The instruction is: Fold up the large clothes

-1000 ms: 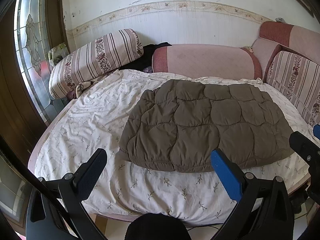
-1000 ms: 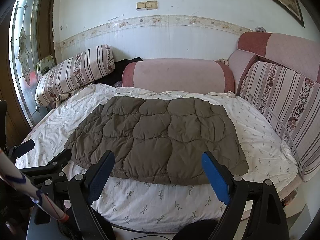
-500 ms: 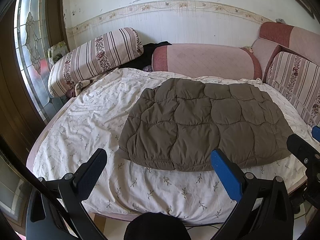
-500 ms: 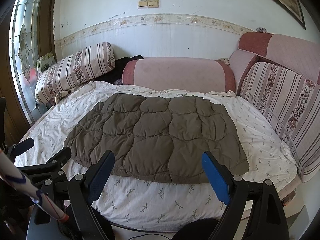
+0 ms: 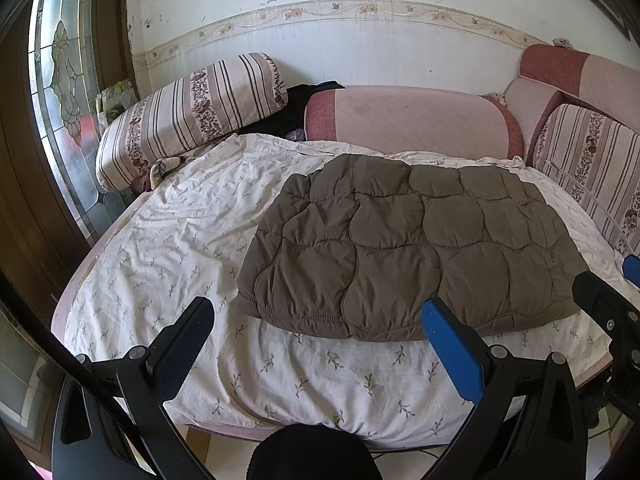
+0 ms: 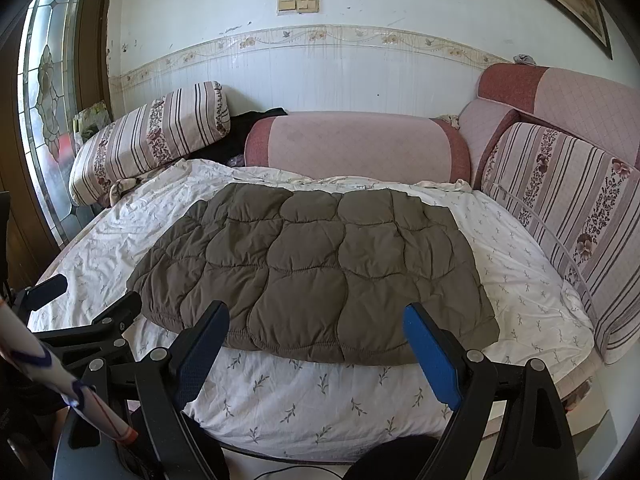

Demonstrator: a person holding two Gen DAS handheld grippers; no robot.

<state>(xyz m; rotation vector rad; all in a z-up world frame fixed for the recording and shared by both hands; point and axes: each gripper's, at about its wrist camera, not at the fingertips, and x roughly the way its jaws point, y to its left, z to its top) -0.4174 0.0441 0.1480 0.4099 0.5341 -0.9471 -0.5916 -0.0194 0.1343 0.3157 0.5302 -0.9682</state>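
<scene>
Brown quilted jacket [image 5: 404, 248] lies flat, near hem facing both grippers' wide-open, empty fingers [image 5: 188, 344].

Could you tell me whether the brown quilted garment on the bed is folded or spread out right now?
Folded, apparently: the brown quilted garment lies as a flat, compact rectangle on the floral sheet, no sleeves showing.

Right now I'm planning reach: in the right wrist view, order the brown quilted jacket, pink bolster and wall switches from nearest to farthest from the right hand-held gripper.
From the right hand-held gripper:
1. Brown quilted jacket, just ahead on the sheet.
2. Pink bolster, behind it by the wall.
3. Wall switches, high on the wall.
</scene>
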